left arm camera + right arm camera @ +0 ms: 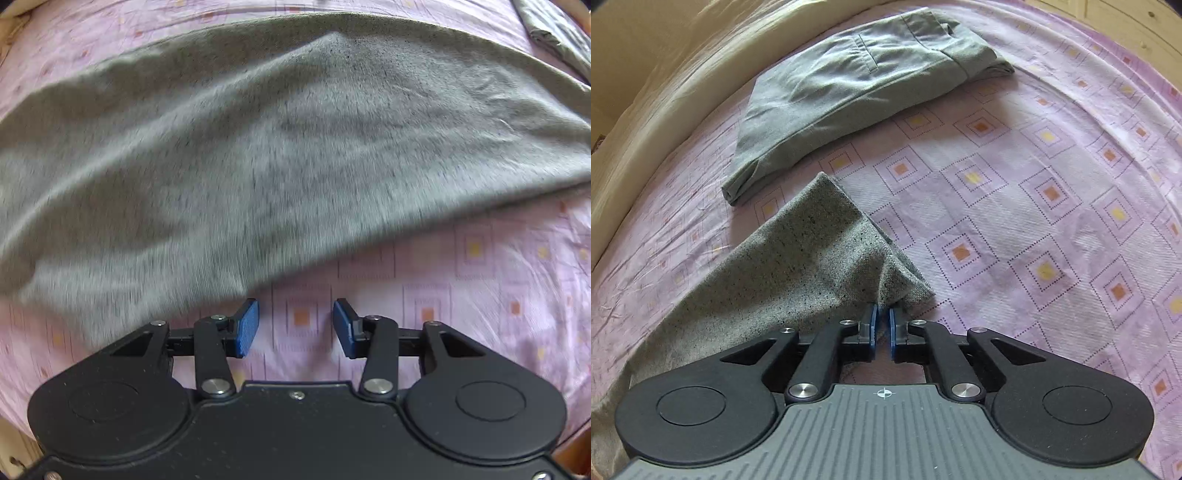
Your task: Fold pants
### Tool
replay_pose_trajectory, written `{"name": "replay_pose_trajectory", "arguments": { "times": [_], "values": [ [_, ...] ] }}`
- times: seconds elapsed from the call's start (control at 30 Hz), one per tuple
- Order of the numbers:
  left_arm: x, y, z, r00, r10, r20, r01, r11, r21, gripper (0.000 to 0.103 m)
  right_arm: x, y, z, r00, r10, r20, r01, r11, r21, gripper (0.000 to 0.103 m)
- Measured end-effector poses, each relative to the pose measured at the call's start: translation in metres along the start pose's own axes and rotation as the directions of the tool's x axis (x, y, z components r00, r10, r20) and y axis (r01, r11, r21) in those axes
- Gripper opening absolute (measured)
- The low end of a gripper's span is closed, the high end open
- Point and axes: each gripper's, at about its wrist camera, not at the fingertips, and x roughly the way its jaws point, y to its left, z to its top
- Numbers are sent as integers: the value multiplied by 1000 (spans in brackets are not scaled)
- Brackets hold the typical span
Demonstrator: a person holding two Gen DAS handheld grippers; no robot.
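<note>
Grey speckled pants [280,147] lie spread across the pink patterned bed sheet [461,295] and fill most of the left wrist view. My left gripper [295,326] is open and empty, over the sheet just short of the pants' near edge. In the right wrist view my right gripper [882,325] is shut on a corner of the grey speckled pants [798,273], and the cloth rises in a peaked fold toward the fingers.
A second pair of light grey pants [857,85] lies folded on the sheet [1034,206] at the back; its edge shows at the left wrist view's top right [554,33]. A cream cushion or headboard [665,74] borders the bed on the left. Wooden frame shows at the corners.
</note>
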Motion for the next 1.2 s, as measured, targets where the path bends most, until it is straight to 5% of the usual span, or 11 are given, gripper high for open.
{"name": "replay_pose_trajectory", "arguments": {
  "times": [0.17, 0.33, 0.53, 0.93, 1.03, 1.2],
  "values": [
    [-40, 20, -17, 993, 38, 110, -35, 999, -33, 52, -34, 12, -13, 991, 20, 130, -10, 997, -79, 12],
    [-62, 69, -5, 980, 98, 175, -88, 994, -61, 52, -50, 43, -40, 987, 102, 127, -84, 986, -143, 13],
    [-61, 128, 30, 966, 148, 211, -138, 988, -65, 53, -49, 120, -97, 980, 196, 25, -185, 955, -233, 13],
    [15, 243, 122, 980, 140, 142, -144, 989, 15, 54, -34, 288, -219, 957, 248, -152, -283, 911, -299, 13],
    [16, 254, 137, 987, 74, 141, -79, 997, 27, 56, -34, 316, -249, 946, 260, -194, -311, 897, -314, 22],
    [24, 244, 151, 988, 111, 108, -125, 983, 132, 60, -19, 347, -295, 906, 289, -310, -386, 865, -322, 31]
  ]
}}
